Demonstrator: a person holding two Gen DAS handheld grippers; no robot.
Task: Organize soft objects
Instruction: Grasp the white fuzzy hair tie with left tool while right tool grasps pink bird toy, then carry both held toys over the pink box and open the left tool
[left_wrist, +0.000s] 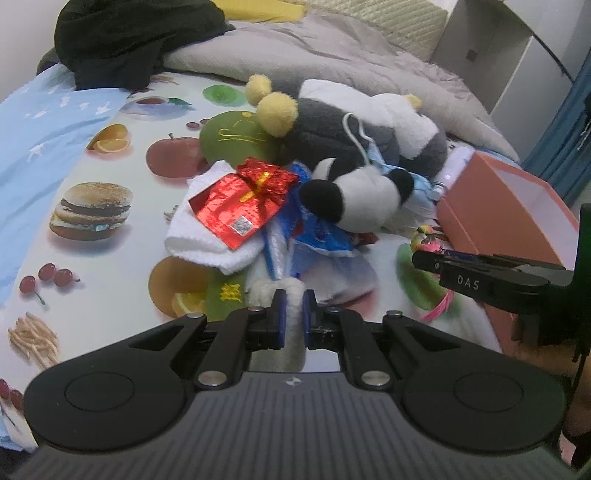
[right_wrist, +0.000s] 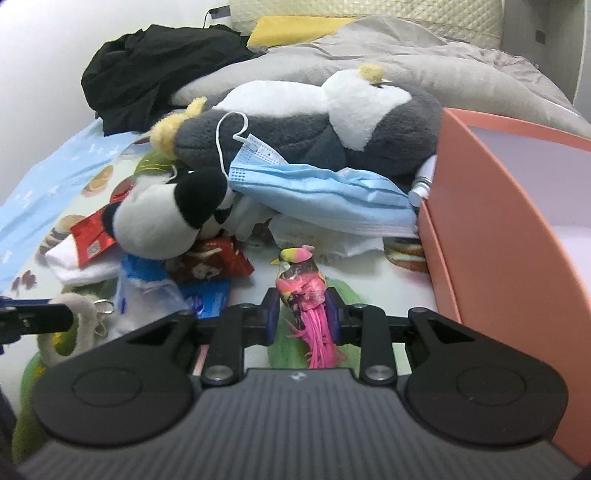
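My left gripper (left_wrist: 293, 299) is shut on a cream fuzzy ring (left_wrist: 291, 295), which also shows at the left edge of the right wrist view as the fuzzy ring (right_wrist: 79, 314) with a metal key loop. My right gripper (right_wrist: 302, 299) is shut on a pink feathered toy bird (right_wrist: 301, 284); in the left wrist view the right gripper (left_wrist: 424, 256) comes in from the right beside the bird (left_wrist: 424, 236). Behind them lies a pile: a grey and white plush penguin (right_wrist: 314, 122), a black and white plush (right_wrist: 162, 218), a green plush (left_wrist: 236, 140), a blue face mask (right_wrist: 321, 188) and a white towel (left_wrist: 207, 243).
A salmon-coloured open box (right_wrist: 498, 221) stands on the right, close to my right gripper. A red foil packet (left_wrist: 236, 206), a blue wrapper (left_wrist: 321, 236) and a brown snack packet (right_wrist: 210, 262) lie among the plush. Black clothing (left_wrist: 122, 37) and a grey duvet (left_wrist: 314, 48) lie at the back of the fruit-print sheet (left_wrist: 92, 155).
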